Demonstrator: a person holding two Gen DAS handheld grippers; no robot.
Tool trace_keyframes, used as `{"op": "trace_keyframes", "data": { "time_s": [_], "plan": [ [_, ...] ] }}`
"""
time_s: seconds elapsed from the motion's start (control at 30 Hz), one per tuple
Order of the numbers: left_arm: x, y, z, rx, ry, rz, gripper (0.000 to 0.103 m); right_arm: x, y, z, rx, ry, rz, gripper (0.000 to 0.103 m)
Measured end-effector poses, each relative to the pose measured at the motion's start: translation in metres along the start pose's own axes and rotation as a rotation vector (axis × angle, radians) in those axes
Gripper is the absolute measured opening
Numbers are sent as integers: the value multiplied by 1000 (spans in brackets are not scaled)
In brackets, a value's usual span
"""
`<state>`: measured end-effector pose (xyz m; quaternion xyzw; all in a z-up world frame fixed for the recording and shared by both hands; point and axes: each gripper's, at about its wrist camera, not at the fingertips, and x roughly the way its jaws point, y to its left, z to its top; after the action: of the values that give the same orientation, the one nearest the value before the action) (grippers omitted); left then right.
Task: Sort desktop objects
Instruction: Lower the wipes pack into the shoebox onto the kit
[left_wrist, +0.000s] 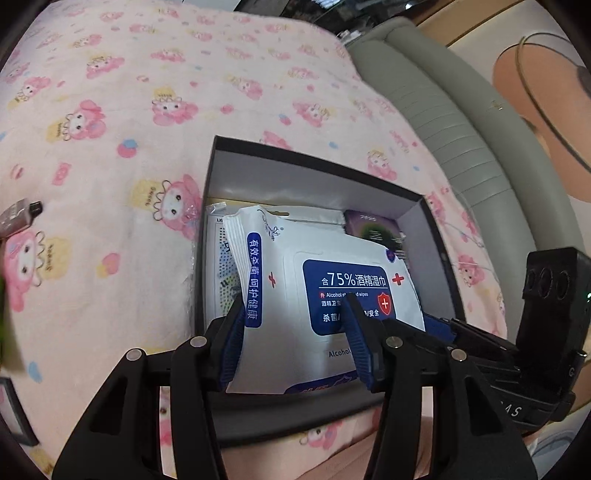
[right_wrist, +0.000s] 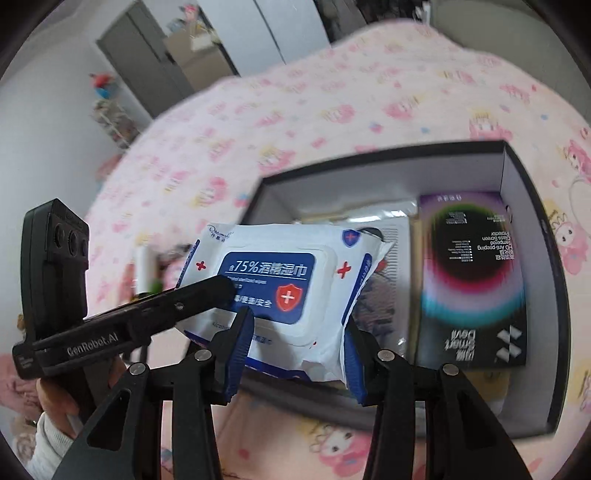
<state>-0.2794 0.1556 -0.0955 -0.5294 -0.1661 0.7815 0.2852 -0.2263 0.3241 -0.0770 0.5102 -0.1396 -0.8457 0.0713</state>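
Wipes pack (left_wrist: 332, 295) over near-left of black box (left_wrist: 436, 236), held at near edge by both left gripper (left_wrist: 295, 332) and right gripper (right_wrist: 295, 354), jaws pinching it; soft, light, slick film, sags; grip sealed edge

White wipes pack (left_wrist: 325, 295) with a blue label and red crosses. Box (left_wrist: 236, 155) black outside, pale grey inside. Purple-and-black screen protector pack (right_wrist: 469, 280) with pink and teal rings. Pink blanket (left_wrist: 129, 110) covered in cartoon characters. Black grippers, blue pads (left_wrist: 360, 347).
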Motion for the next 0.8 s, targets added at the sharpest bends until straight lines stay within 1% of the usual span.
{"op": "trace_keyframes", "data": {
  "time_s": [0.07,0.2,0.27,0.33,0.4,0.47,0.53,0.6,0.67,0.7,0.8],
  "plan": [
    [12,-4,5,-4,24,37,50,15,-9,14,12,40,-29,42],
    [36,6,17,-87,75,96,50,38,-28,34,64,123,-36,42],
    [43,4,21,-77,81,143,51,50,-36,38,82,154,-43,42],
    [46,0,24,-53,90,169,54,56,-43,39,113,170,-41,42],
    [45,0,25,-52,99,175,55,53,-48,38,125,147,-59,42],
    [40,0,25,-46,95,185,54,41,-47,35,104,98,-62,42],
    [30,-1,24,-21,69,187,54,27,-47,31,90,49,-55,42],
    [18,-4,21,5,37,227,54,16,-48,27,78,20,-44,42],
    [9,-9,18,47,17,242,54,6,-48,20,62,12,-35,42],
    [6,-11,15,66,24,238,54,3,-47,16,49,18,-37,42],
    [3,-20,1,132,85,242,54,2,-41,7,-5,55,-47,42]
  ]
}}
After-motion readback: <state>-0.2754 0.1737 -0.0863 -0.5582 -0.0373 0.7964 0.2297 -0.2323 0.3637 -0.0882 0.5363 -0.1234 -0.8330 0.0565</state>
